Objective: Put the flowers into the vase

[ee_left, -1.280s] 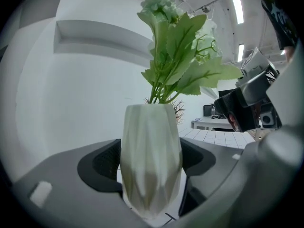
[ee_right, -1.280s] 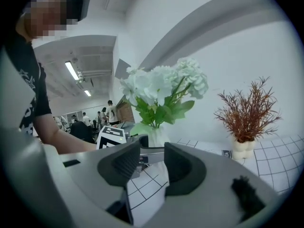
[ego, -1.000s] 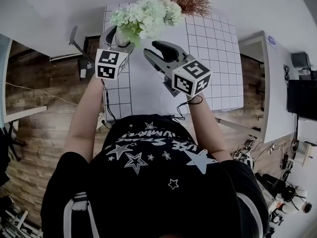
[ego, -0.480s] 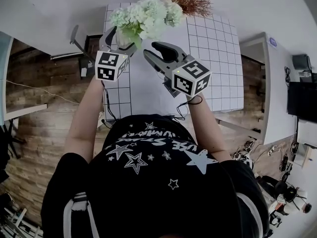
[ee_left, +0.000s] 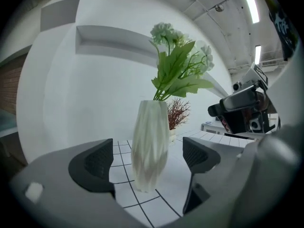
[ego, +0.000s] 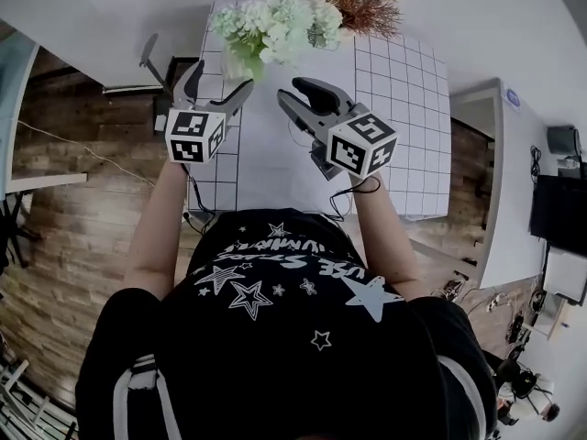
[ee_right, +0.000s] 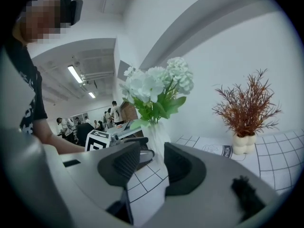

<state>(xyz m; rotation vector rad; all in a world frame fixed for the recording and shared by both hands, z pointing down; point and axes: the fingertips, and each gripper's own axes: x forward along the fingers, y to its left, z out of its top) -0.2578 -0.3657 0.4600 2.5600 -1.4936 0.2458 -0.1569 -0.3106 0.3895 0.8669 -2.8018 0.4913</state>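
A white faceted vase [ee_left: 149,146] stands upright on the gridded table [ego: 404,108] and holds white flowers with green leaves [ego: 275,21]. My left gripper [ego: 220,79] is just short of the vase [ego: 237,62], with its jaws opening. In the left gripper view the vase shows in the gap beyond the pads [ee_left: 97,163], which do not touch it. My right gripper [ego: 293,92] hovers to the right of the vase, open with nothing between its fingers. In the right gripper view the flowers [ee_right: 156,87] rise behind the right gripper [ee_right: 151,163].
A dried reddish plant [ego: 362,3] in a small white pot [ee_right: 245,144] stands at the back of the table, right of the vase. A wall runs behind the table. The table's left edge lies near my left gripper, with wooden floor beyond it.
The left gripper has drawn back from the vase toward the person, and its jaws have spread wider. The vase with the flowers stays standing. The right gripper has barely moved.
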